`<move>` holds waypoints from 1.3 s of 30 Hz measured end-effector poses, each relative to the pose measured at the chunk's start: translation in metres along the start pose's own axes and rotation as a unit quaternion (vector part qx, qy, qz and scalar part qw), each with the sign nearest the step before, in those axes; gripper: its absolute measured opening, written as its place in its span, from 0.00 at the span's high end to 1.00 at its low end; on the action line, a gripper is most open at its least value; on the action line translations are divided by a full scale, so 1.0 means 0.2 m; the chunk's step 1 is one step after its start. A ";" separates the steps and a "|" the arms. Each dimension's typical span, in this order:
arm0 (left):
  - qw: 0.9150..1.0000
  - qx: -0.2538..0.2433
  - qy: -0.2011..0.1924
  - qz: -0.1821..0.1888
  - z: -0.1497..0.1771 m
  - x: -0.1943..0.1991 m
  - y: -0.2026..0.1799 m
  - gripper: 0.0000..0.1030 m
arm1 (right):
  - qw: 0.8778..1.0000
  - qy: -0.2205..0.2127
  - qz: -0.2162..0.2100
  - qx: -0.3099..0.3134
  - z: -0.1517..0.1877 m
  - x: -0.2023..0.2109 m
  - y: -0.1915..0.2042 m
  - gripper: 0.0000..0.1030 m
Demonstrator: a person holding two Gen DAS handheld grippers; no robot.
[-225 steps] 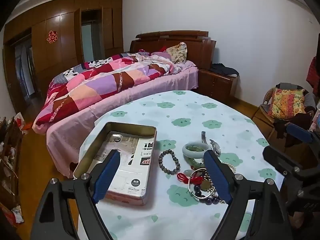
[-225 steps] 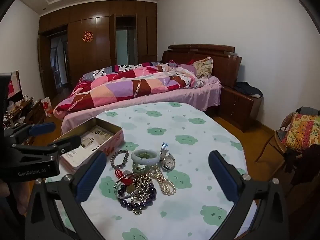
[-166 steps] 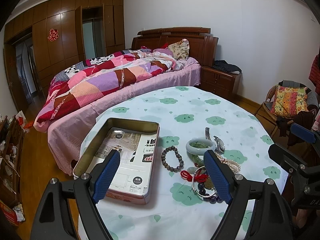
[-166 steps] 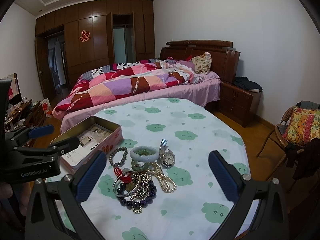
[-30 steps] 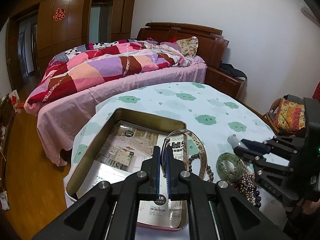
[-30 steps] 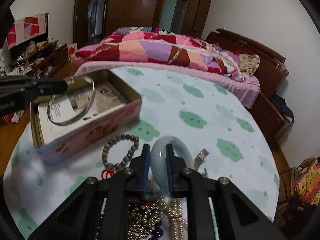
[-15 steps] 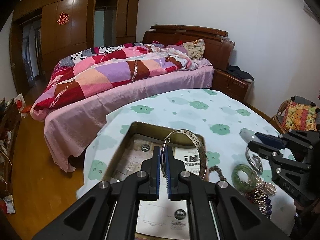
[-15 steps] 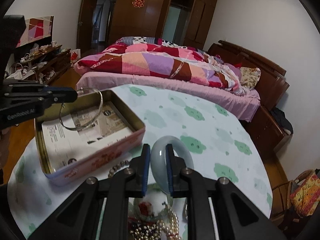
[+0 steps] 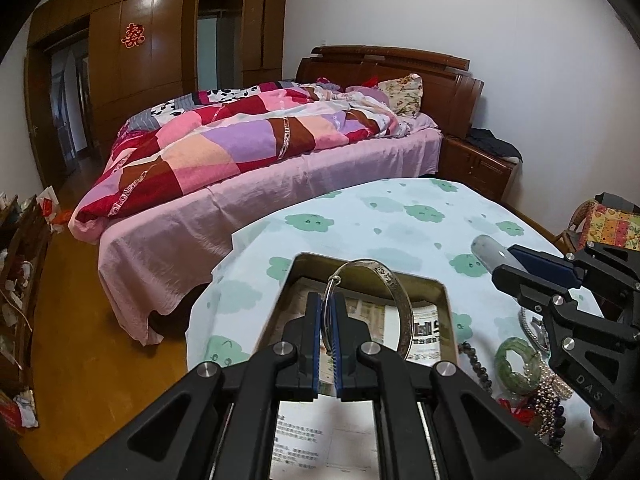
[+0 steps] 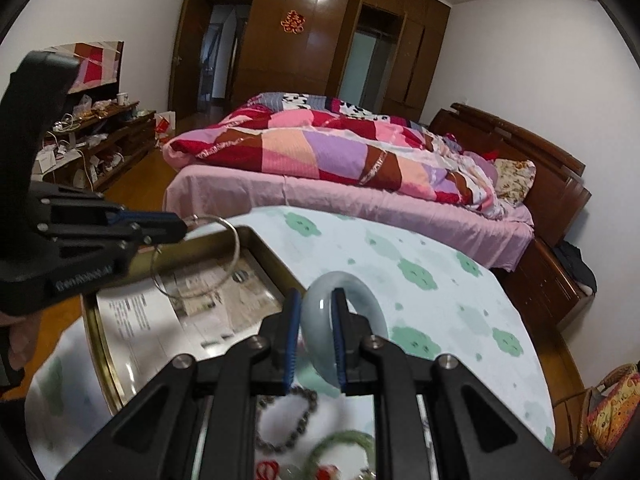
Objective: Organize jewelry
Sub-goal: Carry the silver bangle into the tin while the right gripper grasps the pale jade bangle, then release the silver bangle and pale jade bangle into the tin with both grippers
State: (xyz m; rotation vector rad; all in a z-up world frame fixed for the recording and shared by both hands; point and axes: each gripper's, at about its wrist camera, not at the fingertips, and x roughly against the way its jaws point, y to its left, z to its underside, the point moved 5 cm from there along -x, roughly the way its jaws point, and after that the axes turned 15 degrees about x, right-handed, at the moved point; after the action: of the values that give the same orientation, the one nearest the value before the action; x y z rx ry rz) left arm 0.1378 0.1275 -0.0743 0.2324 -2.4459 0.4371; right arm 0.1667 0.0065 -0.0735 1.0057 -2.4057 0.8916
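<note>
Twin handheld grippers are carrying bangles toward the open tin box: the left gripper is pinching a thin, light silver bangle by its rim above the tin, while the right gripper is clamping a smooth, brittle-looking pale jade bangle over the tablecloth. A bead bracelet and a green bangle are crowding the near table.

The left hand-held gripper points forward and downward, its blue pads pinched nearly together on a thin bangle. The right hand-held gripper points downward too, its jaws clamped on a thick pale bangle standing upright between the pads. The two grippers sit side by side, apart.
</note>
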 end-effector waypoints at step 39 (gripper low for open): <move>0.996 -0.034 0.067 -0.043 0.03 -0.28 0.08 0.96 | 0.999 0.027 -0.023 0.028 0.00 -0.34 0.24 0.83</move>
State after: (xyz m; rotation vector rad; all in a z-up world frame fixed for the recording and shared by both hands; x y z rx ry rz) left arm 0.1736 0.1425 -0.1181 0.2687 -2.3053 0.3199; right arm 0.1765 0.0653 -0.1304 1.0392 -2.3156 0.9624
